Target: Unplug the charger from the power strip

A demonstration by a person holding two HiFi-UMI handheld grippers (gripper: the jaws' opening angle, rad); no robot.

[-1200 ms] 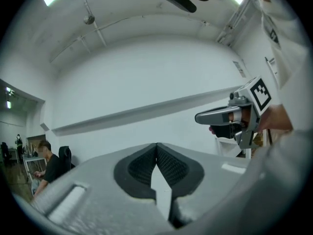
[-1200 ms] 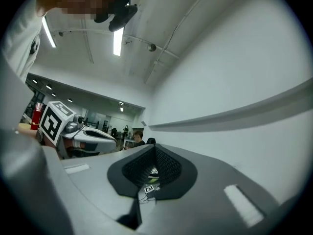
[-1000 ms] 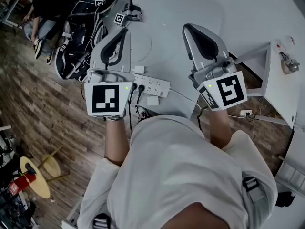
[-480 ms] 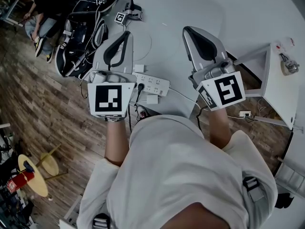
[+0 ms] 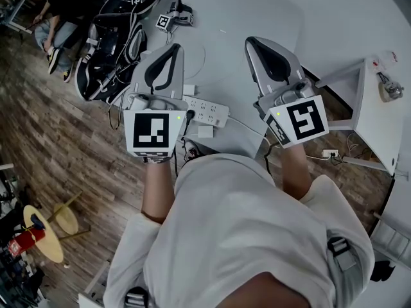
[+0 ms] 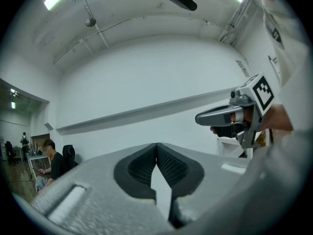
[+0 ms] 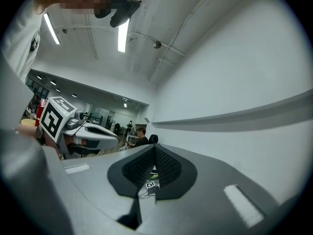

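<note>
A white power strip (image 5: 207, 112) lies on the pale floor mat in front of the person's feet. Black plugs (image 5: 189, 115) sit in its left end, and a small white charger block (image 5: 205, 133) lies against its near edge. My left gripper (image 5: 174, 46) hangs above the strip's left end, held level, jaws shut and empty (image 6: 156, 145). My right gripper (image 5: 251, 42) is off to the strip's right, also level, shut and empty (image 7: 155, 146). Each gripper shows in the other's view: the right gripper's body (image 6: 229, 116), the left gripper's body (image 7: 88, 131).
A black case with cables (image 5: 106, 34) and spare marker-cube grippers (image 5: 172, 19) lie at the back left. A seated person (image 5: 54, 2) is beyond them. A white table frame (image 5: 374, 101) stands at the right, with a small socket block (image 5: 331, 153) under it. A yellow stool (image 5: 46, 235) is near left.
In the head view my left gripper has drifted slightly to the right, over the strip's left end. The right gripper has hardly moved. Both stay shut.
</note>
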